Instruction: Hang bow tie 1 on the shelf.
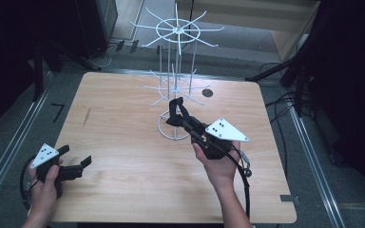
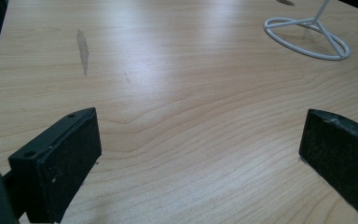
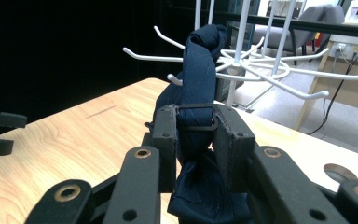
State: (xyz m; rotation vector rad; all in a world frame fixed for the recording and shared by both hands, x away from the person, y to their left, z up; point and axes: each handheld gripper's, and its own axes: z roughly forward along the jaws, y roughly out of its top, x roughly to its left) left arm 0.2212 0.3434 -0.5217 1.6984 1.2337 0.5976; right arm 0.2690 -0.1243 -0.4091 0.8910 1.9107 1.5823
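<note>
The right gripper [image 3: 195, 140] pinched a dark blue strap [image 3: 199, 70] between its two black jaws. The strap looked like soft cloth, folded over and bunched up, with a thin black buckle [image 3: 196, 116] across it right where the jaws pressed. It was held up in the air, just in front of the white wire rack [image 1: 176, 76], near the rack's lower ring of hooks. It looked light and floppy, so it would likely bend and droop wherever it was not held. The thick, folded part by the buckle seemed the best place to grip it, since loose cloth could slip out.

The left gripper [image 1: 76, 163] rested low at the near left of the wooden table [image 1: 123, 190]. Its jaws were spread wide with nothing between them.

There were no boxes or bowls. The rack's hooks all looked bare.
</note>
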